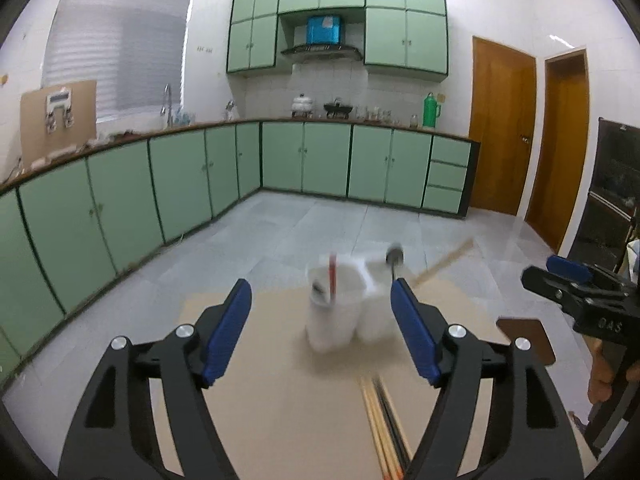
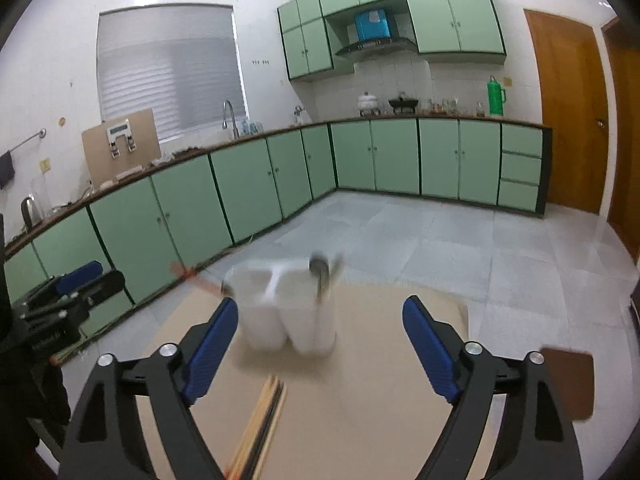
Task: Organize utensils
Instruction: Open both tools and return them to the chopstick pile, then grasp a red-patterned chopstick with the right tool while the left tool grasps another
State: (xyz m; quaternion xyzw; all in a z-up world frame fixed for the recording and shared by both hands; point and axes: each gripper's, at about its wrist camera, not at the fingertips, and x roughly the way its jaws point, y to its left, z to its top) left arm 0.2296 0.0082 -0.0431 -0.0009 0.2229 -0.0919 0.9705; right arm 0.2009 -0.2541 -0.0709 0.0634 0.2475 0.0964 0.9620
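Observation:
Two white plastic cups (image 1: 335, 308) stand side by side at the far part of a tan table (image 1: 280, 400). They also show in the right wrist view (image 2: 288, 312). The left cup holds a red-handled utensil (image 1: 332, 276); the right cup holds a dark metal utensil (image 1: 394, 258) and a wooden stick (image 1: 444, 262). A bundle of wooden and black chopsticks (image 1: 384, 428) lies on the table nearer me, seen too in the right wrist view (image 2: 262, 424). My left gripper (image 1: 320, 304) is open and empty. My right gripper (image 2: 320, 320) is open and empty.
A brown board (image 2: 568, 384) lies at the table's right edge. Green kitchen cabinets (image 1: 160, 188) line the walls beyond a grey tiled floor. Wooden doors (image 1: 500, 128) stand at the right. The right gripper shows at the right edge of the left wrist view (image 1: 560, 280).

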